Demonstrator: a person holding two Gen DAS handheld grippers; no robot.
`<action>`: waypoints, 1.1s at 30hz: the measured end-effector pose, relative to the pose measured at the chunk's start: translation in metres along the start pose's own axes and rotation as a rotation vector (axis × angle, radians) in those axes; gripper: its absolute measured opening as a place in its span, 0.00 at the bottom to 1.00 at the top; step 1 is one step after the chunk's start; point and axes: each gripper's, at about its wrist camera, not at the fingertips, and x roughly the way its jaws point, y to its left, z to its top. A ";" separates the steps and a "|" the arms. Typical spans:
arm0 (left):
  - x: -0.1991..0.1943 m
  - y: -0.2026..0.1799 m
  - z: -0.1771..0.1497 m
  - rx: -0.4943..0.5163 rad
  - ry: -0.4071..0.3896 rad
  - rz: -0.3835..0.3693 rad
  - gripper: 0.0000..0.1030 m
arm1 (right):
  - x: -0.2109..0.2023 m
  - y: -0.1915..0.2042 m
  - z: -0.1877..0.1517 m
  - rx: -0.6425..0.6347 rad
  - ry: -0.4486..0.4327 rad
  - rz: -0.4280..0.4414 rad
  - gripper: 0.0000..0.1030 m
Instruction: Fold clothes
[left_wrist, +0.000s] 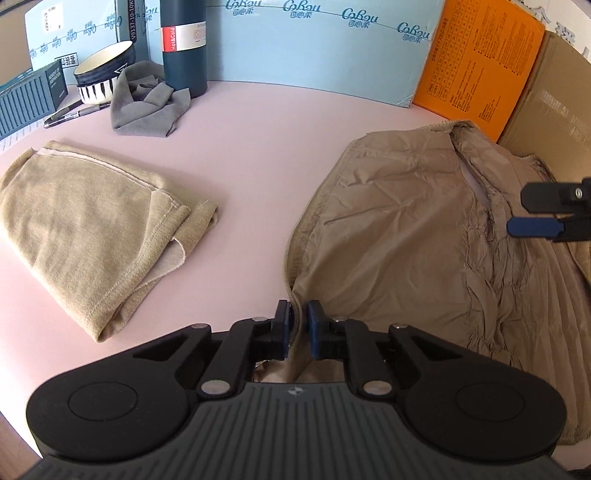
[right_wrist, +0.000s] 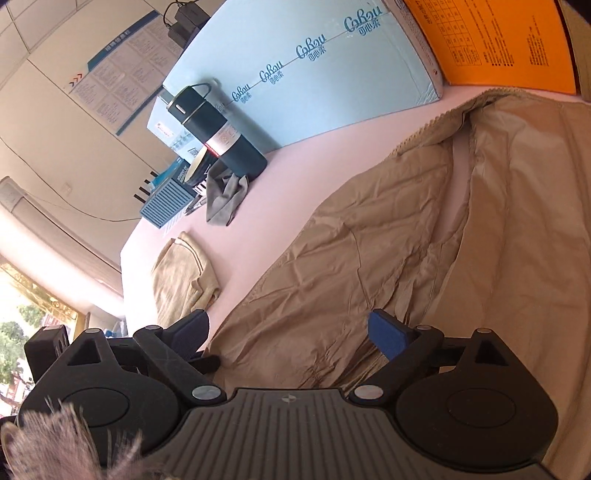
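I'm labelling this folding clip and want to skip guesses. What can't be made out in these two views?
- Khaki jacket: its near hem lies under the left gripper in the left wrist view; its right side runs off the frame edge.
- Orange box: print too small to read, both views.
- Bowl: contents hidden by its rim.
- Right wrist view, bottom left: blurred fuzzy material, unidentifiable.

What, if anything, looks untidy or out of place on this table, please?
A grey cloth lies crumpled by the bottle and bowl, not folded like the beige garment. The tan jacket is wrinkled.
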 end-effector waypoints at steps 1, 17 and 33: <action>-0.002 0.001 0.000 -0.004 -0.010 0.009 0.05 | 0.000 0.000 -0.004 0.009 0.005 -0.004 0.90; -0.029 -0.009 0.014 0.013 -0.086 0.176 0.04 | 0.003 0.020 -0.018 0.016 0.046 0.113 0.92; -0.030 0.005 0.011 -0.122 -0.119 0.092 0.04 | 0.020 0.004 -0.046 -0.421 0.170 -0.210 1.00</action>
